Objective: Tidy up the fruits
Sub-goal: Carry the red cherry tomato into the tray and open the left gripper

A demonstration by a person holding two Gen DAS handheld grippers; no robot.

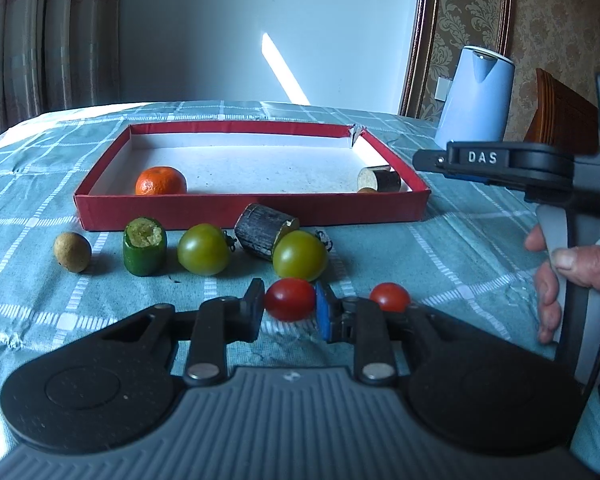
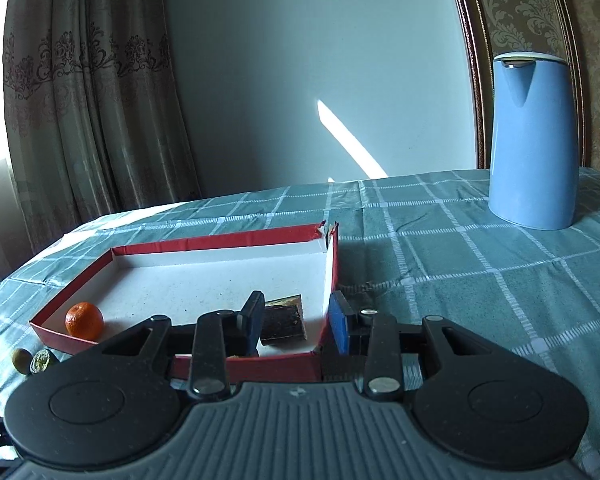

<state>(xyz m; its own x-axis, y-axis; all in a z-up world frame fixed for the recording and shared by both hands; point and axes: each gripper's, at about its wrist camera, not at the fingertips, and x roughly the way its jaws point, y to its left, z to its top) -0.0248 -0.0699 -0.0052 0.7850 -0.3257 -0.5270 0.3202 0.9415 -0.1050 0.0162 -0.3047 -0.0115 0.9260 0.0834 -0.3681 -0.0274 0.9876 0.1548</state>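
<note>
My left gripper [image 1: 290, 306] is low over the tablecloth with its fingers on both sides of a red cherry tomato [image 1: 290, 299], shut on it. A second red tomato [image 1: 390, 297] lies just right of it. Beyond them lie two green tomatoes [image 1: 203, 249] [image 1: 299, 255], a cucumber chunk [image 1: 145, 251], a dark cylinder piece [image 1: 260, 235] and a brown round fruit [image 1: 72, 251]. The red tray [image 1: 252, 210] holds an orange [image 1: 161, 181] and a dark piece [image 1: 380, 179]. My right gripper [image 2: 296, 320] is open above the tray's right corner, over the dark piece [image 2: 283, 322].
A blue kettle [image 2: 534, 140] stands at the back right of the table. A wooden chair [image 1: 560, 116] is behind it. Curtains hang at the back left. The tray's far right corner [image 2: 326, 232] is torn.
</note>
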